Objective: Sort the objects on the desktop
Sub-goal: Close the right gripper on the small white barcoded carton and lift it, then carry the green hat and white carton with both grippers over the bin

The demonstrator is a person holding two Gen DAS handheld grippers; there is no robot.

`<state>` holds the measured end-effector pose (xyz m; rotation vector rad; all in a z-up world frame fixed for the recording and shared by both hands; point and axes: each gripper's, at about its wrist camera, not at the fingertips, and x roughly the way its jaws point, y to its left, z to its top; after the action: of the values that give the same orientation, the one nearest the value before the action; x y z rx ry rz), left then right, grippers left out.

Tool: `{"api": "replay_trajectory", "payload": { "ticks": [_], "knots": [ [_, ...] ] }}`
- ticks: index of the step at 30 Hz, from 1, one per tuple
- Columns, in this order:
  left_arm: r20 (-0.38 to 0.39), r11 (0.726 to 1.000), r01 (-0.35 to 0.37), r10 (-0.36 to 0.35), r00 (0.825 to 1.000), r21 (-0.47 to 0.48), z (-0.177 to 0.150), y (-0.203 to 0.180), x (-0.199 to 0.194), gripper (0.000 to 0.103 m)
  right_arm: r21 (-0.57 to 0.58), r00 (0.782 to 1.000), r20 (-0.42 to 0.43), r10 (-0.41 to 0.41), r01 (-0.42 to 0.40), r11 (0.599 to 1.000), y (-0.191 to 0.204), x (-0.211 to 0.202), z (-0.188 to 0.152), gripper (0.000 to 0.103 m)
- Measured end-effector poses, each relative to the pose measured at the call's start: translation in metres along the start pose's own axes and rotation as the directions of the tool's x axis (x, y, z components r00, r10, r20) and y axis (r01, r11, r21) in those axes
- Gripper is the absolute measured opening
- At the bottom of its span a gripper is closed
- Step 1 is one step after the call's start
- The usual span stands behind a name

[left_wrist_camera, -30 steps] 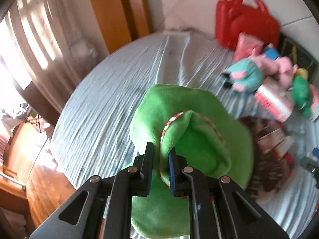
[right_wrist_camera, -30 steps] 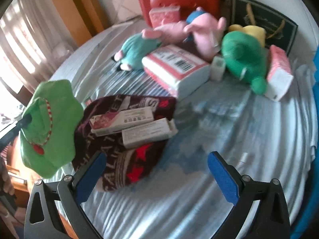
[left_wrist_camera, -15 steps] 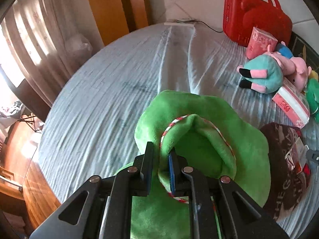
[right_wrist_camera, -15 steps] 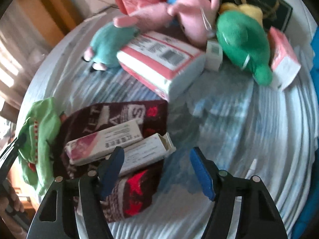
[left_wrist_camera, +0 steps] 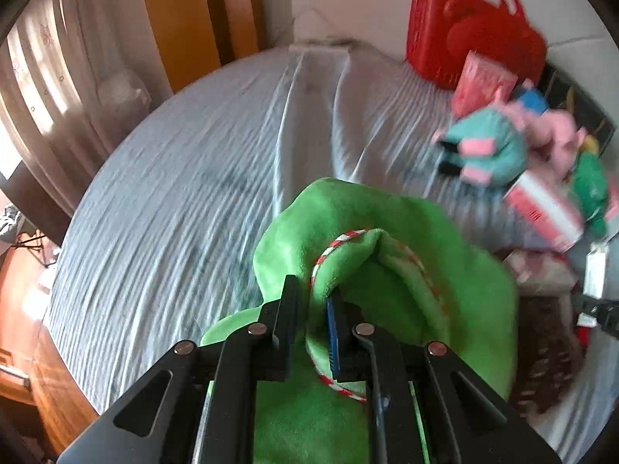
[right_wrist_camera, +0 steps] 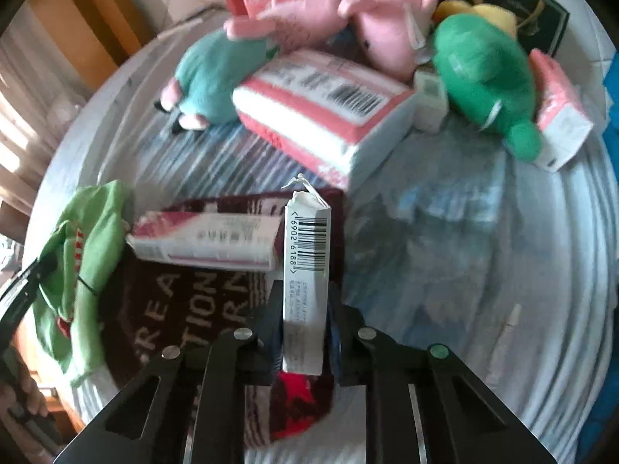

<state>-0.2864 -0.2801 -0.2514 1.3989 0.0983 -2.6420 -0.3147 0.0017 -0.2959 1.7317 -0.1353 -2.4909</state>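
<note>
My left gripper point(left_wrist_camera: 311, 297) is shut on the brim of a green plush hat point(left_wrist_camera: 406, 239) with red-white trim and holds it above the blue-grey bedcover point(left_wrist_camera: 185, 201). The hat also shows at the left of the right wrist view point(right_wrist_camera: 89, 239). My right gripper point(right_wrist_camera: 303, 309) is shut on a white carton with a barcode point(right_wrist_camera: 307, 255), lifted over a dark maroon knit cloth point(right_wrist_camera: 182, 301). A second pink-white carton point(right_wrist_camera: 205, 237) lies on that cloth.
Behind lie a teal plush point(right_wrist_camera: 211, 73), a pink plush point(right_wrist_camera: 371, 27), a green plush point(right_wrist_camera: 483, 73), a large red-white box point(right_wrist_camera: 329, 104), a pink box point(right_wrist_camera: 561, 108) and a red bag point(left_wrist_camera: 476, 34). The cover's left edge drops toward the wooden floor point(left_wrist_camera: 50, 386).
My right gripper moved down onto the cloth, closed on the white carton and lifted it. My left gripper kept its hold on the hat and shifted slightly.
</note>
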Motion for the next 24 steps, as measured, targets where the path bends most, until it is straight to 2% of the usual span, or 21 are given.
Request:
{"api": "replay_trajectory", "payload": {
  "ticks": [4, 10, 16, 20, 22, 24],
  "knots": [
    [0.109, 0.999, 0.039, -0.041, 0.993, 0.013, 0.017, -0.011, -0.046, 0.013, -0.019, 0.998, 0.063, 0.022, -0.021, 1.000, -0.003, -0.032, 0.002, 0.017],
    [0.234, 0.993, 0.087, -0.103, 0.967, 0.077, 0.039, -0.045, -0.109, 0.013, -0.055, 0.982, 0.191, 0.013, -0.003, 0.998, -0.008, -0.087, 0.003, 0.017],
    [0.307, 0.978, 0.138, -0.181, 0.934, 0.157, 0.052, -0.099, -0.162, 0.013, -0.028, 0.943, 0.333, 0.002, 0.008, 1.000, -0.037, -0.164, -0.003, 0.017],
    [0.353, 0.952, 0.196, -0.272, 0.895, 0.235, 0.058, -0.145, -0.196, 0.013, 0.033, 0.902, 0.428, -0.051, 0.041, 0.999, -0.071, -0.224, -0.014, 0.017],
    [0.367, 0.930, 0.236, -0.332, 0.869, 0.282, 0.062, -0.174, -0.215, 0.013, 0.072, 0.877, 0.473, -0.089, 0.062, 0.995, -0.091, -0.256, -0.021, 0.017],
    [0.381, 0.901, 0.281, -0.400, 0.834, 0.330, 0.065, -0.205, -0.237, 0.013, 0.117, 0.845, 0.516, -0.141, 0.093, 0.989, -0.113, -0.290, -0.032, 0.017]
  ]
}}
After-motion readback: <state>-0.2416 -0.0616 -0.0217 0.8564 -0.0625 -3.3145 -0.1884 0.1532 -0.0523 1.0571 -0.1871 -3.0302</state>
